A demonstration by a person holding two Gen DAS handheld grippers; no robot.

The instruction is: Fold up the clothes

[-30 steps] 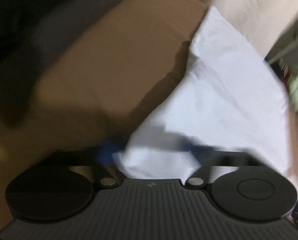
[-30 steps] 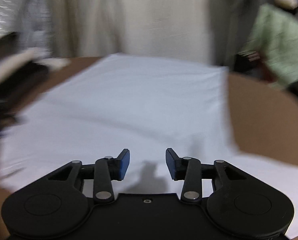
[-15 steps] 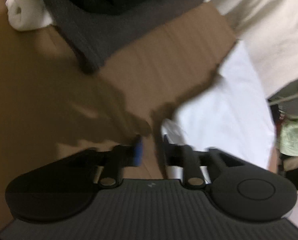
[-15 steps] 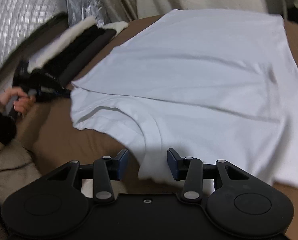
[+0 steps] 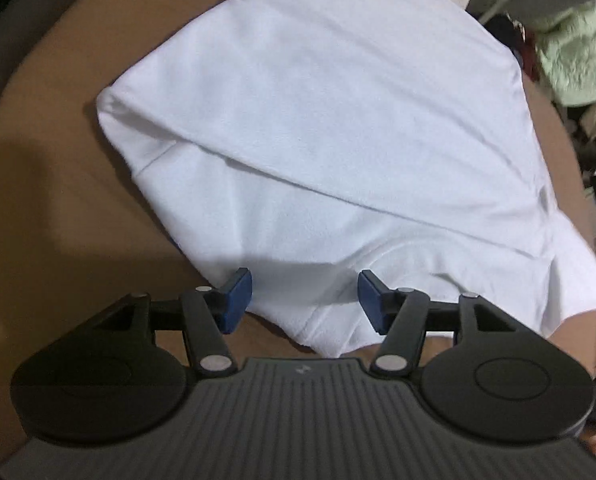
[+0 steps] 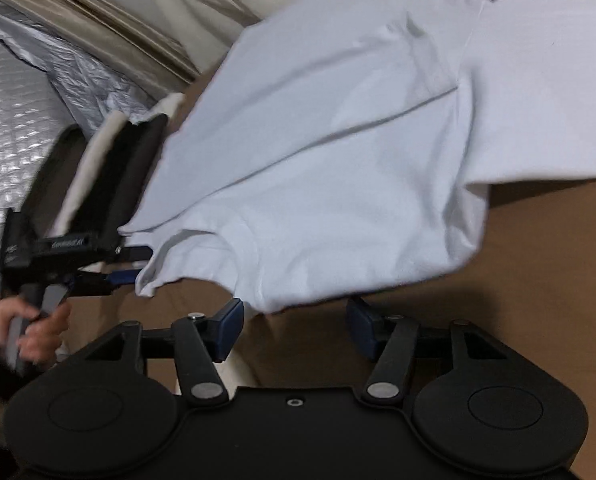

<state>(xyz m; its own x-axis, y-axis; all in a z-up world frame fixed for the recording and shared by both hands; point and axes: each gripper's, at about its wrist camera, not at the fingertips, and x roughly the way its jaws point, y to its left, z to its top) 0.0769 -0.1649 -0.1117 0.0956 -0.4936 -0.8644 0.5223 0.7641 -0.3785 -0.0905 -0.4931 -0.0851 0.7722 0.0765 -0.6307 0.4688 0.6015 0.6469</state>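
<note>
White T-shirt (image 5: pixel 338 120) lies partly folded on brown surface (image 5: pixel 49 208). Left gripper (image 5: pixel 304 295) and right gripper (image 6: pixel 293 326) jaws spread, just opening, straddling its 6 o'clock edge, nothing pinched; likely lining up for regrasp.

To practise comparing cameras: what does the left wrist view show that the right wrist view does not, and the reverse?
Left wrist only: a green garment at the far right. Right wrist only: silver quilted fabric, a folded dark stack, and the hand holding the left gripper. Both: the white shirt on the brown surface.
</note>
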